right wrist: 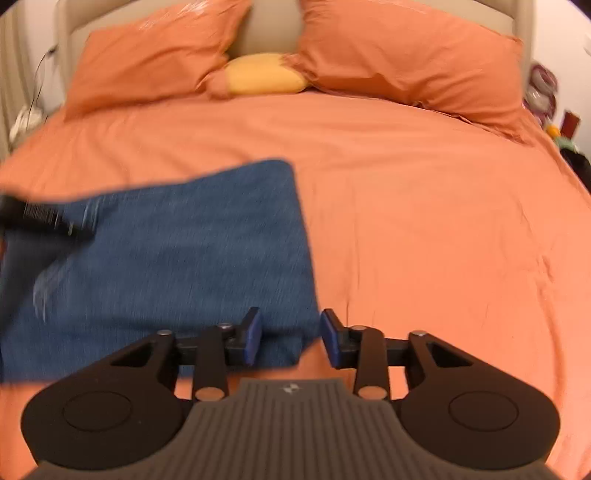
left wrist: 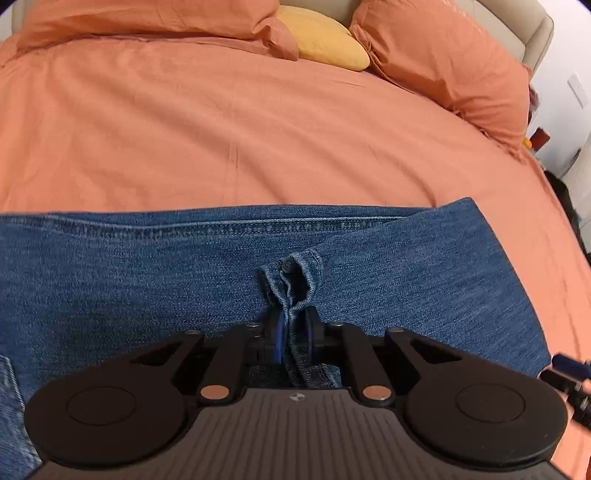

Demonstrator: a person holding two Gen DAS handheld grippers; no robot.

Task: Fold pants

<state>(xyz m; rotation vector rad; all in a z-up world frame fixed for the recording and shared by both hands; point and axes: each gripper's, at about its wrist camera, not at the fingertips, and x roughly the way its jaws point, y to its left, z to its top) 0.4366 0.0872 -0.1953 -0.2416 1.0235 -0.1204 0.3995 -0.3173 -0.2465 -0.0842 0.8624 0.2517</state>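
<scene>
- Jeans (left wrist: 147, 280) lie flat on the orange bedspread (left wrist: 221, 140), near edge of the bed, spread across my left wrist view; stitched seam runs along their far edge.
- Left gripper (left wrist: 294, 332): jaws pinched together on a bunched fold of denim, hem loop sticking up just past the pads. Clamped, fabric clearly between them.
- Right gripper (right wrist: 291, 338): jaws apart, nothing pressed. It sits over the jeans' right-hand edge; left blue pad (right wrist: 253, 334) over denim, right one over bare bedspread.
- Right wrist view is motion-blurred, so I can't tell whether the pads touch cloth.
- Far end of the bed: two orange pillows (right wrist: 155, 55) with a yellow cushion (right wrist: 264, 75) between them, against a beige headboard (right wrist: 273, 33).
</scene>
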